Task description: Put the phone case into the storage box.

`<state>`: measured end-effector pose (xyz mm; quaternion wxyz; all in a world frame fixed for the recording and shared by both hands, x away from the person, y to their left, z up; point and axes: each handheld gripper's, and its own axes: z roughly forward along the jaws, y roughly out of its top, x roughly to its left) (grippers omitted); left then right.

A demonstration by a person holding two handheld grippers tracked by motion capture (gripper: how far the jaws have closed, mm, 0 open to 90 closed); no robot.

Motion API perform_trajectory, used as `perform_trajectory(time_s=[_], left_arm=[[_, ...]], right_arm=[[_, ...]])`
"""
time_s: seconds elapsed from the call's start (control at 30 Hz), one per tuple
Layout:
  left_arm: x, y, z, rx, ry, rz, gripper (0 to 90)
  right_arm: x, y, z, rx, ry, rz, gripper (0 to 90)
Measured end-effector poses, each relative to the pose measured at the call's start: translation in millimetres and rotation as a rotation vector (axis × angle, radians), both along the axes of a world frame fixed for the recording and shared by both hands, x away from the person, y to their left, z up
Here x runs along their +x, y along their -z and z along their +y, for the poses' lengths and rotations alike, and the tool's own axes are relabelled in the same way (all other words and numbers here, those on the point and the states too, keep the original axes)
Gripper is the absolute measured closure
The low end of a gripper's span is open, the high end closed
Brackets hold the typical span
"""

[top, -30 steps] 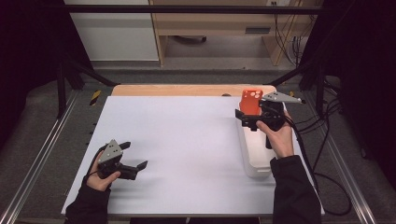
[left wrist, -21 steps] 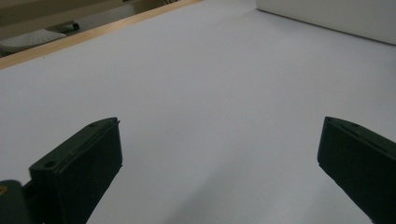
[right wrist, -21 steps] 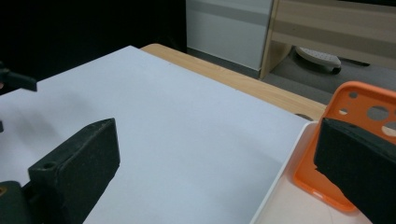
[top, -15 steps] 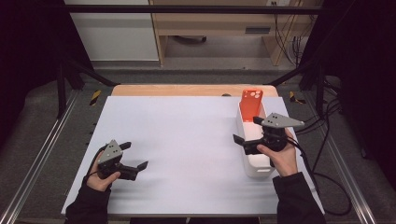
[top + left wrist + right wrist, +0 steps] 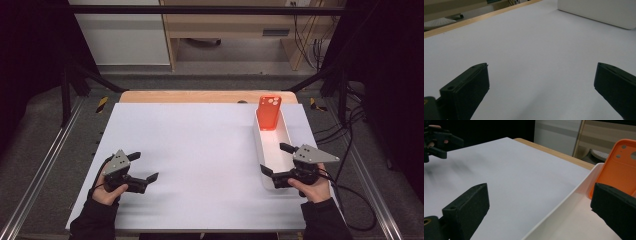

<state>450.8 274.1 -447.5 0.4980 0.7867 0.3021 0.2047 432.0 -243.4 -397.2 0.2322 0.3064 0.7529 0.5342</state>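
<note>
An orange phone case (image 5: 269, 112) stands tilted at the far end of a long white tray (image 5: 260, 145) on the right of the table. My right gripper (image 5: 273, 158) is open over the tray's near end, well short of the case, with nothing between its jaws. In the right gripper view the case (image 5: 621, 173) rises past the tray's rim (image 5: 564, 205), beyond my open right gripper (image 5: 541, 188). My left gripper (image 5: 146, 166) rests open and empty at the front left. In the left gripper view, bare white table lies ahead of my left gripper (image 5: 541, 68).
A white sheet (image 5: 200, 150) covers the table, with a wooden strip (image 5: 200, 96) along its far edge. The tray's corner (image 5: 599, 11) shows far off in the left gripper view. The other hand and its gripper (image 5: 439, 138) appear at the right gripper view's top left. Cables (image 5: 350, 195) trail off the right edge.
My right gripper has drawn back from the orange case at the tray's far end to the tray's near end. The case stays leaning there. The left gripper has not moved.
</note>
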Motion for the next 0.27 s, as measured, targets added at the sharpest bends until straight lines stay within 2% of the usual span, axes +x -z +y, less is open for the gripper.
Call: perform_trajectory(time_s=[0.27], left_arm=[[0.0,-0.9,-0.5,-0.004,0.003,-0.006,0.0]], right_arm=[[-4.0,12.8,-12.4,-0.006,0.031,0.009,2.1]])
